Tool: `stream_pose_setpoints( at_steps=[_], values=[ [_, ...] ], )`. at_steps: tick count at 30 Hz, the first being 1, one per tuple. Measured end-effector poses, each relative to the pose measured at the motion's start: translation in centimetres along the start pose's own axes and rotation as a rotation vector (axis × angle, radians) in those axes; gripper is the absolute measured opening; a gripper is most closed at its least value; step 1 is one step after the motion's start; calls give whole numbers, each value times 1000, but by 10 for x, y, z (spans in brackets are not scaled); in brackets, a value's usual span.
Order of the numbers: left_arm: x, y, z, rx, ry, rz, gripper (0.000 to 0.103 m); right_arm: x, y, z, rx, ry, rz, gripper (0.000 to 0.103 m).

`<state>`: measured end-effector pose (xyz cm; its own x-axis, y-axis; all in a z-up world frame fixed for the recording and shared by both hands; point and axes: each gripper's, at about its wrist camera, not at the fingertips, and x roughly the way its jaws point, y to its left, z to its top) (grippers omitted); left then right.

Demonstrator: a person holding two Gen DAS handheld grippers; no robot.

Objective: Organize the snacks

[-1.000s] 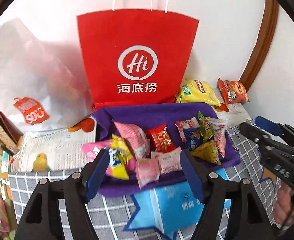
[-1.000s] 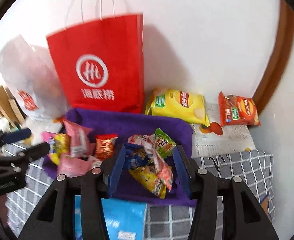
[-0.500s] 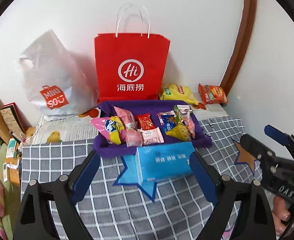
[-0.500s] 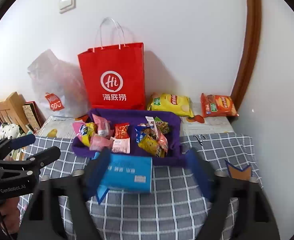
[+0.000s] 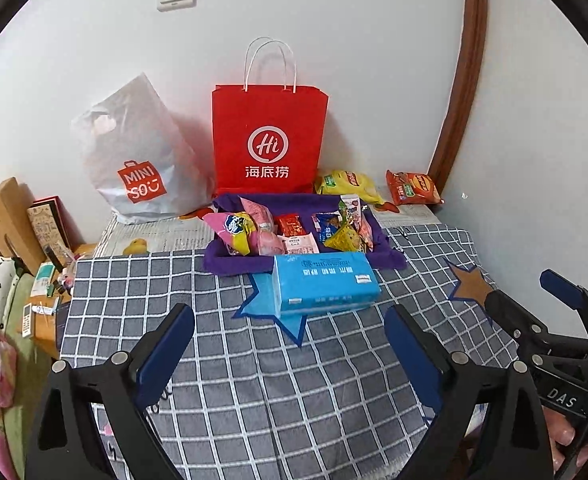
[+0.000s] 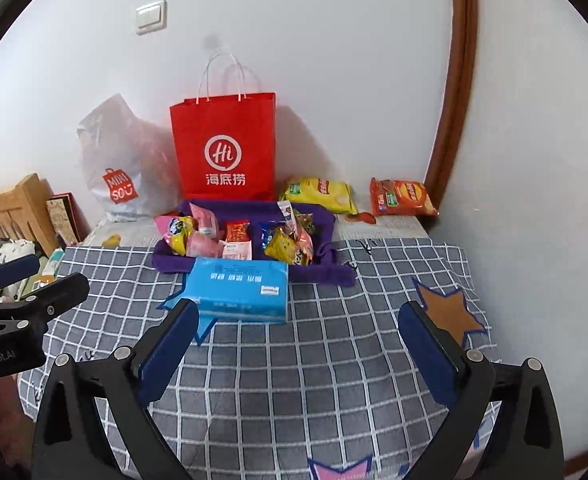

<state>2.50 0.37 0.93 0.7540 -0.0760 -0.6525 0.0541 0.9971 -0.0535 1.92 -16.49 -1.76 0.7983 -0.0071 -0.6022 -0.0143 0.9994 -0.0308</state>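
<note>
Snacks sit heaped in one purple tray [image 5: 230,258] on the grey checked cloth [image 5: 254,380]; their count is unclear. Two chip bags lie beyond it, one yellow [image 5: 347,185], one orange [image 5: 413,188]. One blue tissue pack [image 5: 323,282] touches the tray's front. Left tongs [image 5: 290,344] and right tongs [image 6: 297,340] both gape, holding nothing.

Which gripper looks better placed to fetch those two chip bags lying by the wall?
Probably the right gripper. The yellow bag and orange bag lie outside the purple tray, toward the right side. Both grippers are open and empty, but the left gripper sits farther left.
</note>
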Motion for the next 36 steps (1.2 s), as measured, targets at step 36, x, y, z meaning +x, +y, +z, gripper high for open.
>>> stream_pose_setpoints(
  at_steps=[36],
  values=[
    [-19, -13, -11, 32, -16, 5, 96, -38, -6, -21, 27, -27, -18, 99]
  ],
)
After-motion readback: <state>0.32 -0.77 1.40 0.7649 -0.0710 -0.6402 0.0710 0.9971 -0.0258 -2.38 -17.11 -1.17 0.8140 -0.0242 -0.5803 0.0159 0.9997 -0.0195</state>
